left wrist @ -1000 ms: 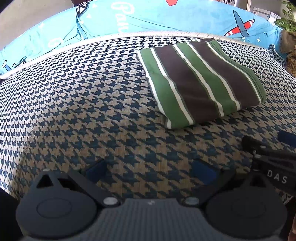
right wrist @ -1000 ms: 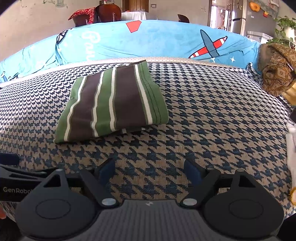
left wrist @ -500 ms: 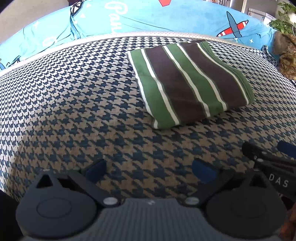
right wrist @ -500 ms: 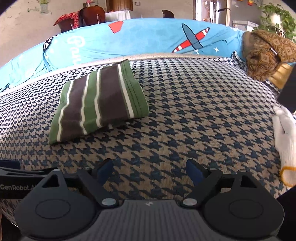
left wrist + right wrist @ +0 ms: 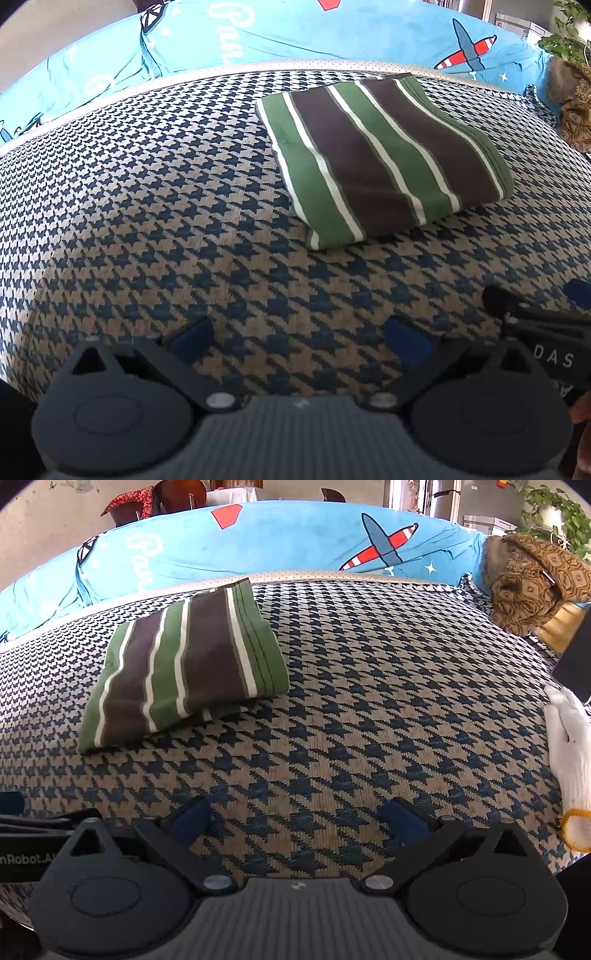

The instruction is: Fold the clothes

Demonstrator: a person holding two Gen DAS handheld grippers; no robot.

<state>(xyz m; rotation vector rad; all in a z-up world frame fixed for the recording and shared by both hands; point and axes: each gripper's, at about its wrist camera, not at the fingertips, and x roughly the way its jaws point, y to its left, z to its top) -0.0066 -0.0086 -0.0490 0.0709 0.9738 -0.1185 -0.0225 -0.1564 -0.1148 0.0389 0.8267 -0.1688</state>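
Green-and-brown striped cloth (image 5: pixel 384 158) is lying folded on the houndstooth cover (image 5: pixel 147 206) (blue airplane pillow (image 5: pixel 258 542) behind, white glove (image 5: pixel 570 746) aside); left gripper (image 5: pixel 297 338) and right gripper (image 5: pixel 295 819), both spread apart, are hovering nearer than before.

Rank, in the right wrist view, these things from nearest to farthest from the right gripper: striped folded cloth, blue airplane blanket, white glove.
1. white glove, right edge.
2. striped folded cloth, ahead, left.
3. blue airplane blanket, along the back.

Measured from the right gripper.

Black hand-held gripper (image 5: pixel 297 341), blue fingertips (image 5: pixel 192 338), silver screws, ribbed grey base.
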